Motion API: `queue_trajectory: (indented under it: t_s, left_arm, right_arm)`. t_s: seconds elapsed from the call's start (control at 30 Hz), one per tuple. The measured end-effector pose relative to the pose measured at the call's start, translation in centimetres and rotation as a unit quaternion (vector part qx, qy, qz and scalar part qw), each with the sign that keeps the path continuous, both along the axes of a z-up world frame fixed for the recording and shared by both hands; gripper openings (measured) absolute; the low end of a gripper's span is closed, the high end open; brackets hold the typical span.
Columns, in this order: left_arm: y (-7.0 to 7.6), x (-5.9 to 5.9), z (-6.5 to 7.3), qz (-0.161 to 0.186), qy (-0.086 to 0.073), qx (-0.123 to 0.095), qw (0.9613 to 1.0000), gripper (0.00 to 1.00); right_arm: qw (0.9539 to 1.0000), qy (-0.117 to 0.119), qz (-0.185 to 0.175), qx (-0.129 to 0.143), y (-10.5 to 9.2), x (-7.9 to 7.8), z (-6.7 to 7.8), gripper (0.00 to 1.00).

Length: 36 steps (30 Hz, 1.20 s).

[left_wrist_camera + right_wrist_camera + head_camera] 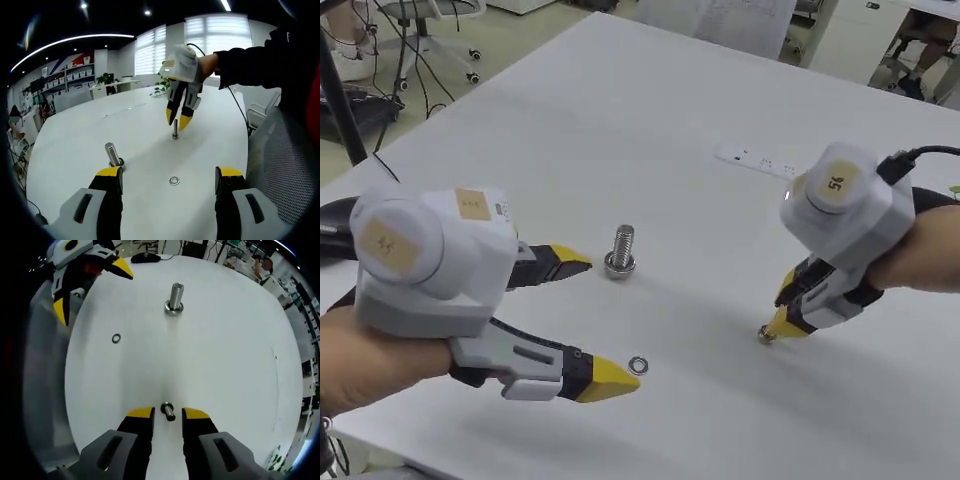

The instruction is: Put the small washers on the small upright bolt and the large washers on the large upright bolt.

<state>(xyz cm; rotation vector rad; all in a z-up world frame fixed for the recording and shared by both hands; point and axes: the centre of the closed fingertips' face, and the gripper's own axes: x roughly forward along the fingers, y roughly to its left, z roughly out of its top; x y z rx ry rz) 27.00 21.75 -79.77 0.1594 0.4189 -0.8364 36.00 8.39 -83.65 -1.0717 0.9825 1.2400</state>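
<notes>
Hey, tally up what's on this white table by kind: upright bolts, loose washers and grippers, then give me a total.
Upright bolts: 2, the large bolt and the small bolt
Loose washers: 1, the washer
Grippers: 2, the left gripper and the right gripper
Total: 5

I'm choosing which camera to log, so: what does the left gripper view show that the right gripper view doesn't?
Left gripper view adds: the left tool with its own jaws wide apart and the loose washer between them; the right tool from the front, tips around the small bolt; window blinds behind. Right gripper view adds: the right tool's own jaws apart either side of the small bolt; the left tool at upper left. Shared: white table, large bolt, small bolt, loose washer.
</notes>
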Motion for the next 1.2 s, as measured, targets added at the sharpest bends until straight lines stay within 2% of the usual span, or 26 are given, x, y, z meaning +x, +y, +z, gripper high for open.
queue_trajectory:
  t_s: [0.13,0.5,0.57,0.93,1.2]
  left_arm:
    - [0.0,0.0,0.1,-0.001,-0.001,0.000,1.0000,0.75]
    - [0.1,0.0,0.3,0.000,-0.005,-0.001,1.0000,0.75]
    - [0.1,0.0,0.3,0.001,-0.006,-0.001,1.0000,0.75]
    - [0.2,-0.2,0.5,0.004,-0.007,0.000,1.0000,0.75]
    - [0.5,-0.3,0.5,0.007,-0.007,0.000,1.0000,0.75]
  right_arm:
    - [0.9999,-0.004,0.006,0.010,0.9,-0.2,0.8,0.23]
    - [0.9989,-0.013,0.041,0.021,3.4,-1.5,1.9,0.23]
    - [0.9986,-0.014,0.047,0.022,3.8,-1.6,1.9,0.24]
    - [0.9957,0.001,0.088,0.028,7.3,-4.2,0.9,0.23]
    - [0.9939,0.011,0.107,0.023,8.6,-5.2,-0.1,0.23]
